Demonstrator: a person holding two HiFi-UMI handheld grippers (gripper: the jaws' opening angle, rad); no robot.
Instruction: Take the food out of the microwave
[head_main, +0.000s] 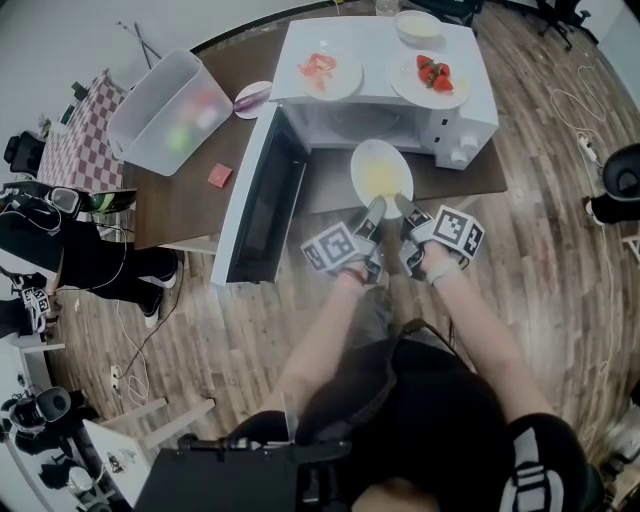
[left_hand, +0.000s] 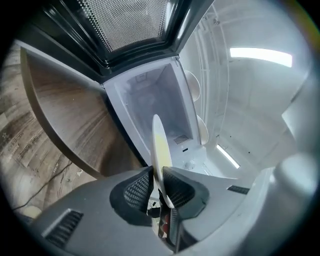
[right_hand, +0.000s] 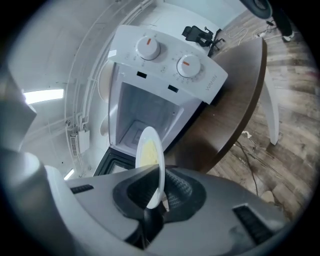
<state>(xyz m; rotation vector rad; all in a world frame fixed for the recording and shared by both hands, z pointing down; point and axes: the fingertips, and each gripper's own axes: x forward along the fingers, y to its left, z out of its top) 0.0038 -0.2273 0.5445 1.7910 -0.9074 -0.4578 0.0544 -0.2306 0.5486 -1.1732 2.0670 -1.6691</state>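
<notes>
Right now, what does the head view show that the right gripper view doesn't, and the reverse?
Head view only: the strawberries on top of the microwave, a clear bin, the left gripper. Right gripper view only: the right gripper's jaws shut on the plate's rim up close, and a light strip. Both: the plate with yellow food, the open microwave, the brown table.

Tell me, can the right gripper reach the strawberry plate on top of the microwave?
Probably not yet: the right gripper is shut on the rim of the yellow-food plate, shared with the left gripper. Nothing covers the strawberry plate on the microwave; the gripper just needs emptying first.
</notes>
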